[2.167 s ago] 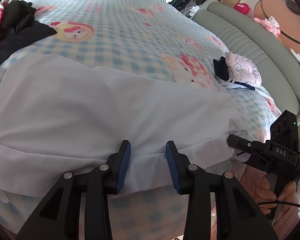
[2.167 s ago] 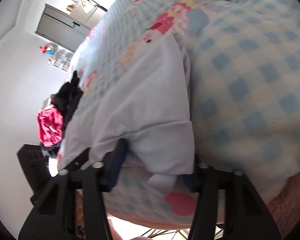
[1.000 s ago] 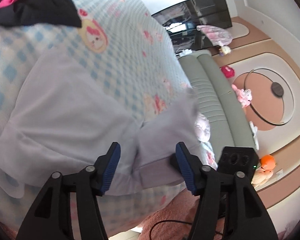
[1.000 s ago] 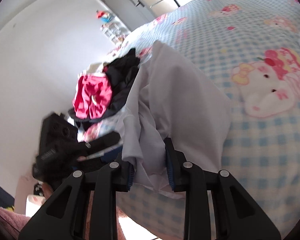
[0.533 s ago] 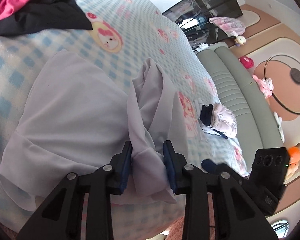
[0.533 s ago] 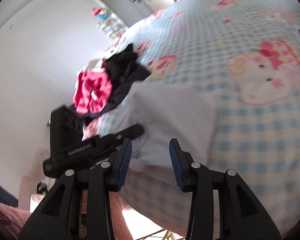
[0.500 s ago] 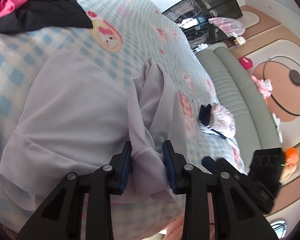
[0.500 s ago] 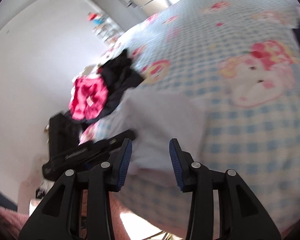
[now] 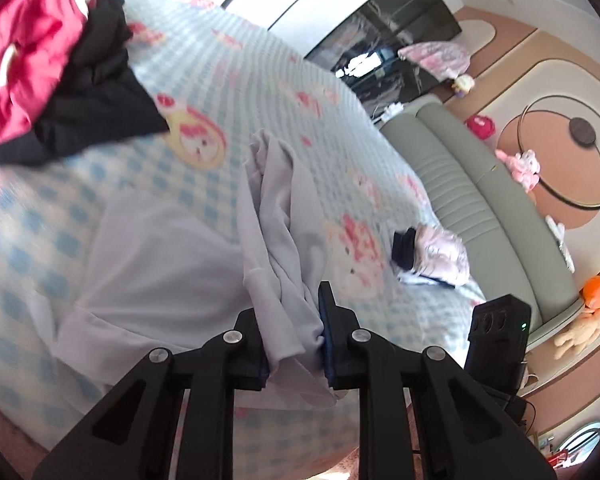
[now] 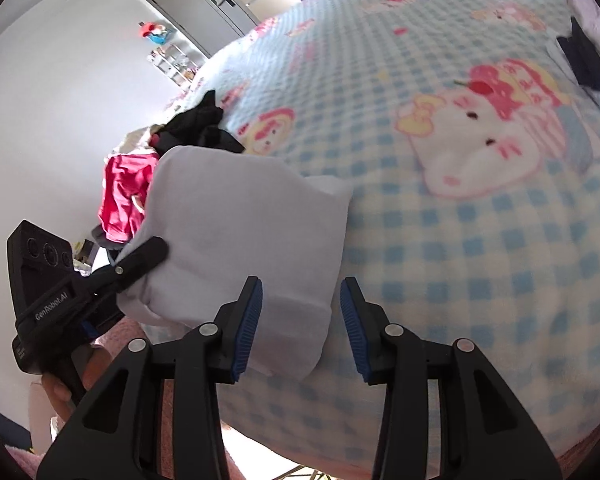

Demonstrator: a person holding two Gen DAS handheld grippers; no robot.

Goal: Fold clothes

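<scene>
The left hand-held gripper (image 9: 294,340) pinches a bunched fold of the pale lilac garment (image 9: 160,256); its jaws have just been closing, and the cloth is squeezed between the blue pads. The right hand-held gripper (image 10: 300,328) stands spread, its jaws having just been opening, with the near edge of the garment below them and neither pad pressing it. The garment lies partly folded at the near edge of the bed (image 10: 480,240), on a blue checked cover with cartoon prints. Beyond it a black garment (image 9: 96,108) and a pink garment (image 9: 16,68) lie heaped together. Further off, near the grey headboard (image 9: 472,200), sits a small folded stack (image 9: 432,252).
</scene>
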